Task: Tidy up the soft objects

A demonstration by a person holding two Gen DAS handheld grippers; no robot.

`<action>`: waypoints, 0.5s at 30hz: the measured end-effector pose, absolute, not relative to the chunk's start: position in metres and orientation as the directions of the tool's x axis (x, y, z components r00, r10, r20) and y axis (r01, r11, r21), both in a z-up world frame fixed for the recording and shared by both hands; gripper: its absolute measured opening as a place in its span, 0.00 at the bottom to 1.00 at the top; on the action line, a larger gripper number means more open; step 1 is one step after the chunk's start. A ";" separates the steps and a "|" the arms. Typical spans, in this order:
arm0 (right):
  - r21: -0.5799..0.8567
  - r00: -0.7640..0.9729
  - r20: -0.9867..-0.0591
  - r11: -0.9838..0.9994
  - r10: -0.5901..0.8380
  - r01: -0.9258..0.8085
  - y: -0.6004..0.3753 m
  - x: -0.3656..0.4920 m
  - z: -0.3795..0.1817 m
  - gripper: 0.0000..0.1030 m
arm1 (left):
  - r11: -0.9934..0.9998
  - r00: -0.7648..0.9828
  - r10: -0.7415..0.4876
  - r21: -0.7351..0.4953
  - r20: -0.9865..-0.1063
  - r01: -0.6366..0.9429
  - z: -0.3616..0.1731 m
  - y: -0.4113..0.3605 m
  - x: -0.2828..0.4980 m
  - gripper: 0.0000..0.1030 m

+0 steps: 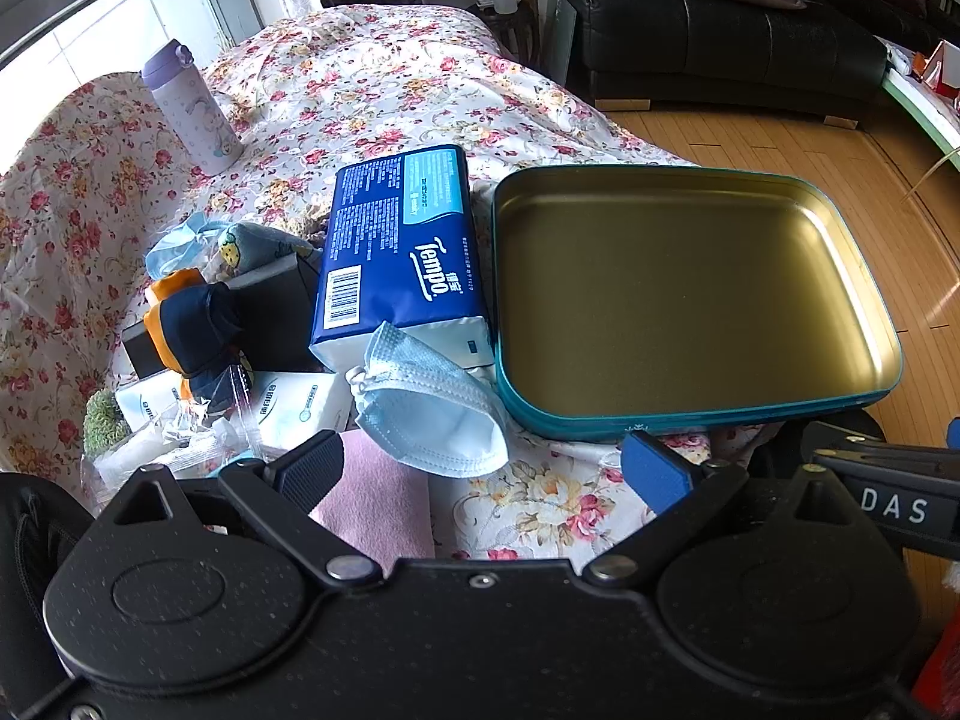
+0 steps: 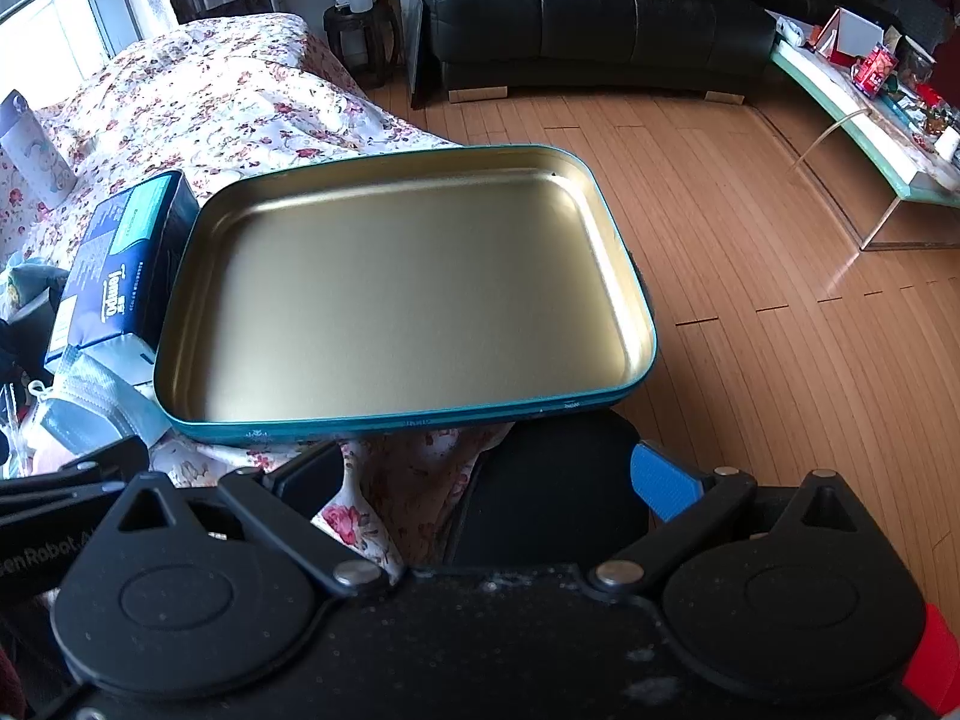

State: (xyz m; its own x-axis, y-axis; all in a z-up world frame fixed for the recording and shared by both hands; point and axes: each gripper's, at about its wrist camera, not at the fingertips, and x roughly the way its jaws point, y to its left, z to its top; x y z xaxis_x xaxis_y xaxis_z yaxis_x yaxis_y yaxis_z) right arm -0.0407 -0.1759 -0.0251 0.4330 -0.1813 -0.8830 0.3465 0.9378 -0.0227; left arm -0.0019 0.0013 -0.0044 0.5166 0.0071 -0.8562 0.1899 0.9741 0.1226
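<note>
Left gripper (image 1: 483,468): jaws spread, nothing held, above floral cloth (image 1: 540,510). Just ahead: face mask (image 1: 432,414), crumpled, leaning on tissue pack (image 1: 399,246); pack's long axis runs away from the tool. Ahead-right: tin tray (image 1: 690,408), empty, overhanging the cloth's near edge. Ahead-left: heaped soft items, partly hidden. Right gripper (image 2: 486,480): spread, empty; wood floor (image 2: 780,300) open to its right.

Tissue pack (image 2: 114,282) partly behind tin (image 2: 180,300)
</note>
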 end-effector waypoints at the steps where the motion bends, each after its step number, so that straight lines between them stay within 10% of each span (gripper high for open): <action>1: -0.024 0.432 -0.884 0.938 -0.181 0.346 -0.176 -0.040 -0.026 0.99 | 0.974 0.516 0.007 0.123 -0.857 0.190 -0.004 0.001 -0.002 0.94; 15: -0.028 0.429 -0.884 0.939 -0.183 0.343 -0.175 -0.039 -0.026 0.99 | 0.974 0.515 0.009 0.123 -0.857 0.188 -0.005 0.002 -0.001 0.94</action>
